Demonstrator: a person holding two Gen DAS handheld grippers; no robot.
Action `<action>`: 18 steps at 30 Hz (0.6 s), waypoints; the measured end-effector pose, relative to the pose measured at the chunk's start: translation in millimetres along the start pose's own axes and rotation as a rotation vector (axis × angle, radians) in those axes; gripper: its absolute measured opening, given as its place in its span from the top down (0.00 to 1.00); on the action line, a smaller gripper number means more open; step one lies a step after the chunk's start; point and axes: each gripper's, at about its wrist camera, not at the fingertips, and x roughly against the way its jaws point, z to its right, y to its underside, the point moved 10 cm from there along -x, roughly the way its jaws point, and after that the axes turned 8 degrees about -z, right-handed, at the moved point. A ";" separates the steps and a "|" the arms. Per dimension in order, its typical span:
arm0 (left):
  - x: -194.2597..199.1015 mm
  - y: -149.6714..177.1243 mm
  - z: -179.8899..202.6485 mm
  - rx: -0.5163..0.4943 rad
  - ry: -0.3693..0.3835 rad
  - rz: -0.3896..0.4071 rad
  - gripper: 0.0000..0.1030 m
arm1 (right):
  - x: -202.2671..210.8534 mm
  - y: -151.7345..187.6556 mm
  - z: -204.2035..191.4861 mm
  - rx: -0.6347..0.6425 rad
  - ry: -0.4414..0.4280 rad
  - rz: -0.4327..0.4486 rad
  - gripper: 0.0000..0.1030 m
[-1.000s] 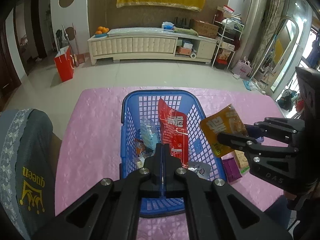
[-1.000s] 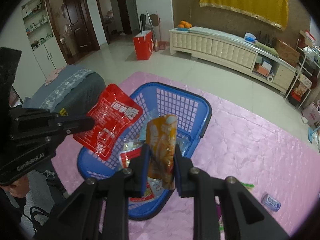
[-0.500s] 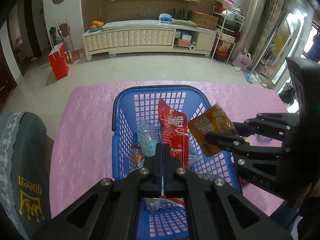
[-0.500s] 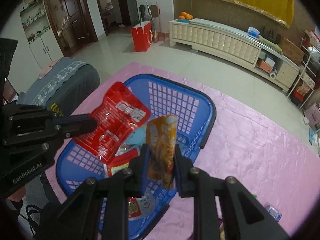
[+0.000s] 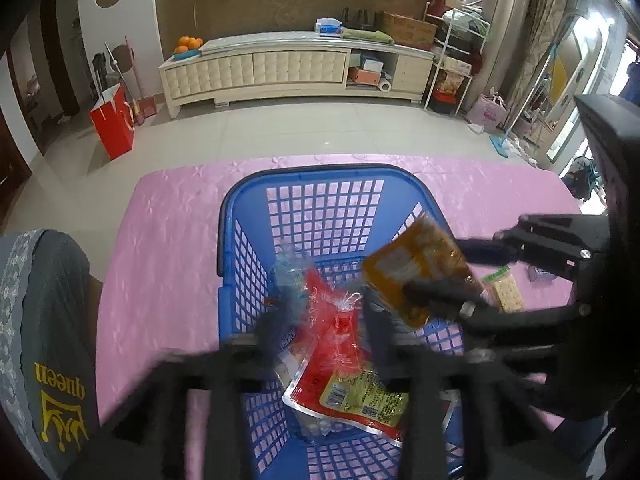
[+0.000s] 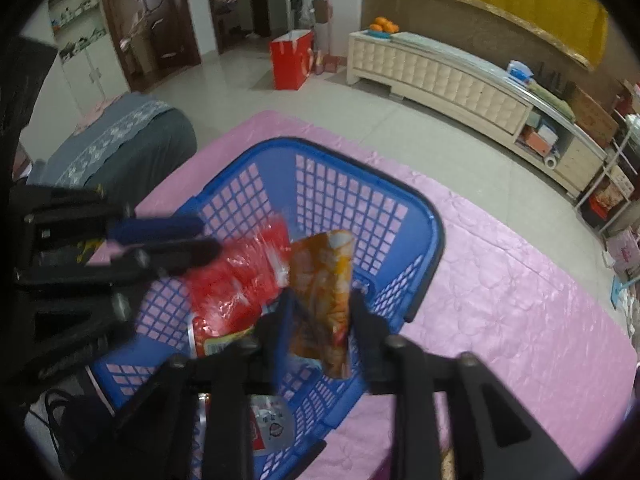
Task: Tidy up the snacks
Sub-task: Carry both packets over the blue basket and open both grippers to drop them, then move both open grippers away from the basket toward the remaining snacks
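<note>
Both hand-held grippers have just been opening: left hand-held gripper (image 5: 320, 320) drops its red packet (image 5: 344, 364) into the blue basket (image 5: 320, 172); right hand-held gripper (image 6: 320, 312) parts around the orange packet (image 6: 322, 280), above the basket's right rim.

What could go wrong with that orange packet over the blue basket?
The right gripper has just been opening its jaws around the orange packet, which hangs close to the right rim of the basket. It might catch there and slide out onto the pink table.
</note>
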 end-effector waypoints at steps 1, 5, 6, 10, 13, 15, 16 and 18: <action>1.5 0.3 0.5 -0.005 -0.003 0.005 0.61 | 0.3 0.5 2.6 0.001 0.024 0.003 0.44; 8.5 4.0 -4.6 0.015 -0.002 0.007 0.56 | 7.7 2.0 13.2 -0.029 0.051 0.025 0.25; 11.5 5.3 -5.4 0.017 -0.008 0.008 0.56 | 10.1 2.9 14.2 -0.042 0.039 0.027 0.25; 25.6 11.1 -0.7 0.012 -0.010 0.018 0.51 | 25.8 7.7 15.4 -0.069 0.036 0.044 0.24; 39.0 16.1 6.4 0.009 -0.009 0.033 0.50 | 43.2 14.9 16.5 -0.080 0.054 0.062 0.24; 48.5 19.3 12.8 0.005 -0.008 0.044 0.50 | 54.8 19.0 16.3 -0.091 0.051 0.073 0.24; 53.4 20.9 15.9 0.004 -0.008 0.049 0.48 | 62.8 21.6 16.4 -0.101 0.050 0.082 0.24; 63.2 24.0 22.7 -0.002 -0.009 0.060 0.44 | 75.2 26.6 17.6 -0.113 0.051 0.096 0.23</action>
